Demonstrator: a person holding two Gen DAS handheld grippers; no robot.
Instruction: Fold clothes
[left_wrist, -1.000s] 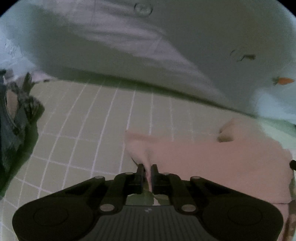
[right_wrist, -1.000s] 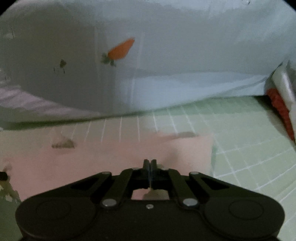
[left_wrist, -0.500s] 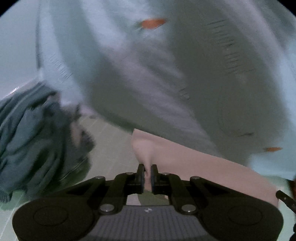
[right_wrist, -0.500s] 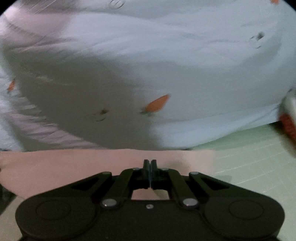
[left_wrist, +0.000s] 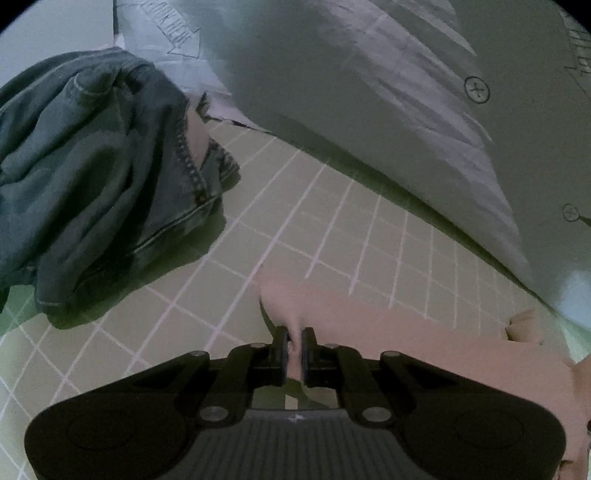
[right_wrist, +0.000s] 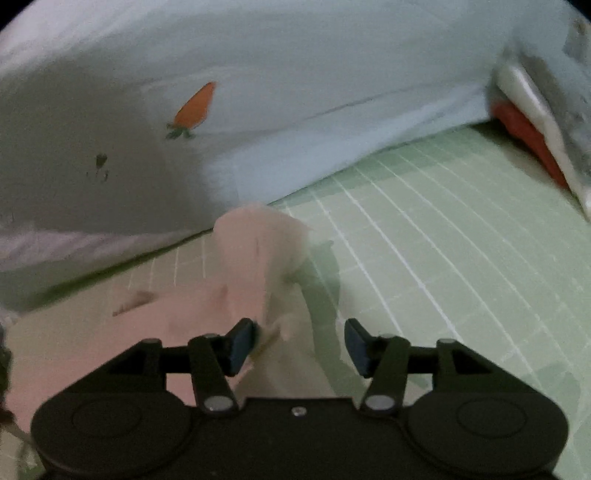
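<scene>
- left gripper pinching the pink cloth edge – jeans pile off to its left
- right gripper spread wide, pink cloth bunched just ahead

Jeans lie left of the garment on the mat.

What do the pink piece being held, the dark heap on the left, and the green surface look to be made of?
The pink cloth looks like soft, matte, thin fabric; it bunches where the left hand-held gripper pinches it. The dark heap looks like denim: blue-grey with pale stitched seams. The green surface looks like a smooth mat printed with a white grid, possibly rubber or vinyl.
</scene>
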